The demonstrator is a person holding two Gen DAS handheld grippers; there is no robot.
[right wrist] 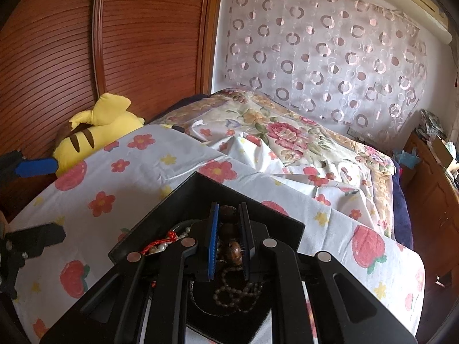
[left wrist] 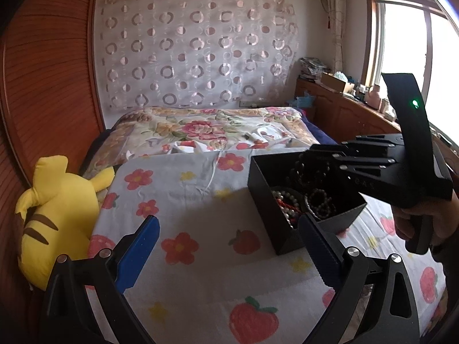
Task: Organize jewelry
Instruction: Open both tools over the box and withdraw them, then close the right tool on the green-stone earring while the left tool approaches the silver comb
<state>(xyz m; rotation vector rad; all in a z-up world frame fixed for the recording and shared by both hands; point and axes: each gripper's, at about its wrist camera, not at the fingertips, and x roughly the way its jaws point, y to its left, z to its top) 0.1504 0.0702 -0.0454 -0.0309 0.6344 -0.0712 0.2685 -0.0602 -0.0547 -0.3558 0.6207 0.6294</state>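
While the left gripper (left wrist: 226, 246) gapes wide, the right gripper (right wrist: 229, 240) clamps brown beads (right wrist: 231, 248) over the box (right wrist: 160, 220).

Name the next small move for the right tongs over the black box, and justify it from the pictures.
Probably a slow lift straight up. The right tongs are closed on the brown bead bracelet above the black box, while the pearl strand and red cord lie tangled nearby. The left tongs hang open, clear of the box.

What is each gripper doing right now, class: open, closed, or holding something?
Left gripper: open, holding nothing, beside the black box.
Right gripper: closed on the brown bead bracelet over the box.
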